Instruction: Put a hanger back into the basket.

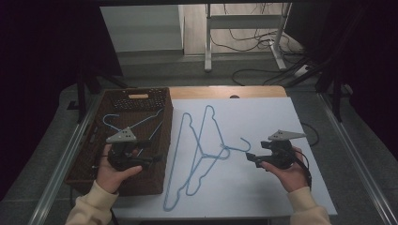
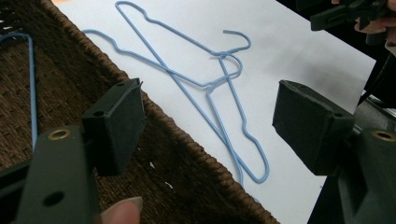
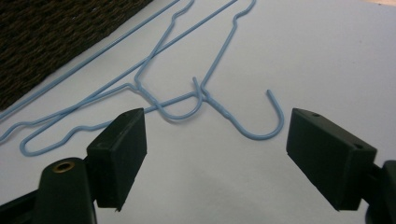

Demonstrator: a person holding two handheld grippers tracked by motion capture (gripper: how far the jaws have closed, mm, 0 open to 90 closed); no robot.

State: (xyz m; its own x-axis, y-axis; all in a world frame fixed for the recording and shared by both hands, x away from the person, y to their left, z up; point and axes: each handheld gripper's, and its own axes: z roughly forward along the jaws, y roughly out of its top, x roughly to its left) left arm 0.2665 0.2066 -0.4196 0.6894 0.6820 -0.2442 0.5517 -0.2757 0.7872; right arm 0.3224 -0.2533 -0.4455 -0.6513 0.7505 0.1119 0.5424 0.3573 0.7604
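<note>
Two blue wire hangers lie crossed on the white table top [image 1: 267, 117]. One hanger's hook [image 1: 245, 142] [image 3: 275, 130] points toward my right gripper [image 1: 251, 159] [image 3: 215, 154], which hovers just short of it, open and empty. The second hanger's hook [image 3: 182, 114] curls under the first one's neck. A third blue hanger [image 1: 131, 125] rests inside the brown wicker basket [image 1: 141, 93]. My left gripper [image 1: 157, 159] [image 2: 210, 126] is held over the basket's right rim [image 2: 187, 140], open, nothing between its jaws. Beyond that rim the crossed hangers [image 2: 233, 107] lie on the white surface.
The basket takes up the table's left side. Bare white surface lies right of and behind the hangers. A wooden strip [image 1: 225, 91] edges the table's far side. On the floor beyond are a desk frame [image 1: 244, 23] and cables.
</note>
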